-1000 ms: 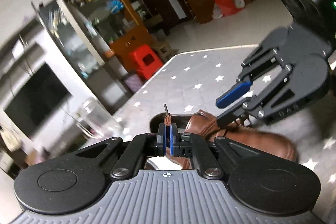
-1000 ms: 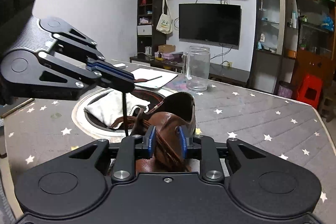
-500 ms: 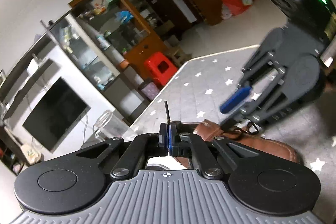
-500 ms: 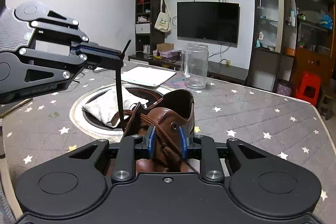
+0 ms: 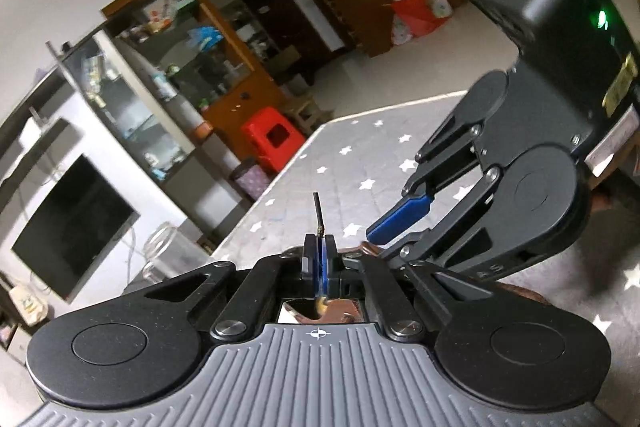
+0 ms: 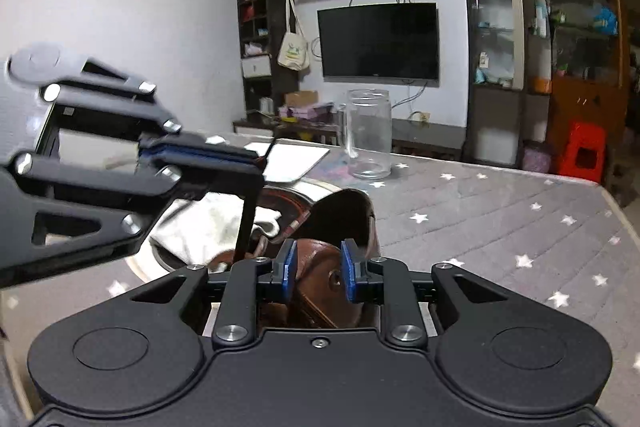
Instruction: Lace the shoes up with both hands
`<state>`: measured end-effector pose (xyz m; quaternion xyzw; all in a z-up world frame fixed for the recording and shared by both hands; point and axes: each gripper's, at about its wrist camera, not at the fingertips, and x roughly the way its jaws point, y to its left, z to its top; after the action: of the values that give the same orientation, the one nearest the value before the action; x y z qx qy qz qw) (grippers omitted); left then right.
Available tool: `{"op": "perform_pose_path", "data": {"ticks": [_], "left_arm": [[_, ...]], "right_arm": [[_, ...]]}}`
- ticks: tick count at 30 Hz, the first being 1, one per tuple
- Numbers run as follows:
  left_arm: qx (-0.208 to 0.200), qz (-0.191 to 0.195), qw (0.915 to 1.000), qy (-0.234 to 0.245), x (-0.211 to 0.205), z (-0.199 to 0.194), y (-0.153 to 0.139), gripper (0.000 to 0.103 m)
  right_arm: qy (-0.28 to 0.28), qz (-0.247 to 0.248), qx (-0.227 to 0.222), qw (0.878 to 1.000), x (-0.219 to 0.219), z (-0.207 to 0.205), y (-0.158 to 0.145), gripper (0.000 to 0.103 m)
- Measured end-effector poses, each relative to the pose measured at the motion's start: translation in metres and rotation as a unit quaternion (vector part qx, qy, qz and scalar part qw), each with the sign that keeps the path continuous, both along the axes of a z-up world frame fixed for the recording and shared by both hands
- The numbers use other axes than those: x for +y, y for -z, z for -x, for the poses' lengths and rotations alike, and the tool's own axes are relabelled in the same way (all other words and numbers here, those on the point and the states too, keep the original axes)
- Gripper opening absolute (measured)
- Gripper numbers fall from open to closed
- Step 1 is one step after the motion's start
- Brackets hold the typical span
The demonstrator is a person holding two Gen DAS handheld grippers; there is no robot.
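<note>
- On the star-printed tabletop (image 6: 500,211) lies the brown leather shoe (image 6: 344,215), stiff-walled and steady.
- Left gripper (image 5: 319,259): fingers pressed together, pinching the lace (image 6: 245,227) near its hard tip; thin, limp cord, best held there.
- Right gripper (image 6: 318,269): fingers part-spread astride the shoe's upper; whether they press it, I cannot tell.

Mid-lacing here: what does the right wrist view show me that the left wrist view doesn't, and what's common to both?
Right wrist only: the lace running taut from the left gripper down to the brown shoe, the shoe's open collar, and a white cloth behind it.

Left wrist only: the lace's aglet tip poking up past the shut left gripper, and the right gripper from outside.

Both: star-patterned table cover, glass jar, TV, red stool.
</note>
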<state>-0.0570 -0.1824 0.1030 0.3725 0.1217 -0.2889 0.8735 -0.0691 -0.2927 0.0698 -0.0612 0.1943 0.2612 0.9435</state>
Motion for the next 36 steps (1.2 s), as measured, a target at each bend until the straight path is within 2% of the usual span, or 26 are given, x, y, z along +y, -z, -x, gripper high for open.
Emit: {"op": "perform_pose_path", "data": {"ticks": [11,18,22,28,36], "left_arm": [[0.016,-0.076,0.9952,0.059,-0.010,-0.023,0.025,0.002],[0.031,-0.140,0.9849,0.098,-0.022,-0.036,0.042,0.002],[0.046,-0.165,0.9797,0.105,-0.024,-0.045,0.046,0.002],[0.046,-0.205,0.9704,0.118,-0.024,-0.053,0.047,0.002],[0.040,-0.228,0.9647,0.126,-0.027,-0.058,0.047,0.002]], "right_arm": [[0.034,0.006,0.019,0.999,-0.021,0.009,-0.003,0.026],[0.039,0.001,0.027,0.999,-0.021,0.007,-0.002,0.026],[0.035,-0.003,0.030,0.999,-0.020,0.006,0.000,0.026],[0.026,-0.011,0.033,0.999,-0.021,0.004,0.000,0.026],[0.016,-0.013,0.031,0.999,-0.023,0.001,-0.001,0.027]]}}
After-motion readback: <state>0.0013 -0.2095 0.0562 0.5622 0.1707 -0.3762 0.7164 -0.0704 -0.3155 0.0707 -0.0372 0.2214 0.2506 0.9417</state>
